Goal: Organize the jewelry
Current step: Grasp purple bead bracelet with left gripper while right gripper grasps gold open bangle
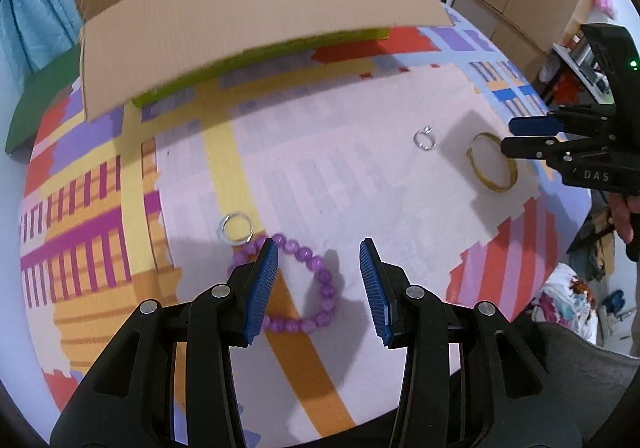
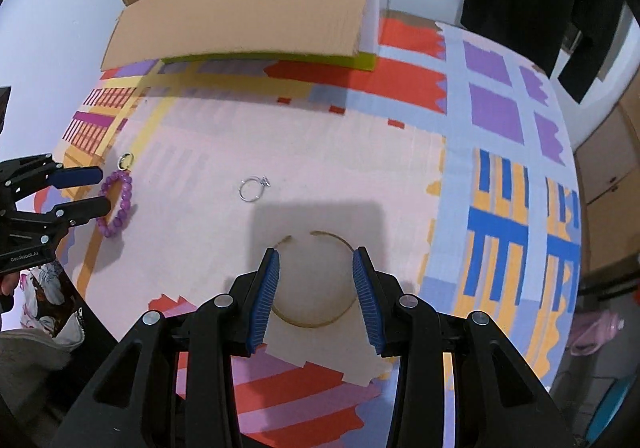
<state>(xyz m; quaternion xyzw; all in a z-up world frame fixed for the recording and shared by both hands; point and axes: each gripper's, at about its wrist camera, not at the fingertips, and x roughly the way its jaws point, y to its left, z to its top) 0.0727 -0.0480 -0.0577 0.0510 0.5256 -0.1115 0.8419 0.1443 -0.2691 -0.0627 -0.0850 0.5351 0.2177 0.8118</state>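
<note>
Nearest the left gripper [image 1: 320,288], whose jaws gape wide and hold nothing, lies the purple bead bracelet [image 1: 298,322], a plain ring [image 1: 236,228] touching it at 11 o'clock. Under the right gripper [image 2: 316,292], likewise spread empty, lies the gold bangle [image 2: 316,322]. Beyond, toward 11 o'clock, sits a stone ring [image 2: 253,188]; farthest, the cardboard box [image 2: 240,4].

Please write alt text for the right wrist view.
The right tongs, open, hover over a thin gold bangle on a colourful patterned mat. A small silver ring lies beyond it, before a cardboard box.
</note>
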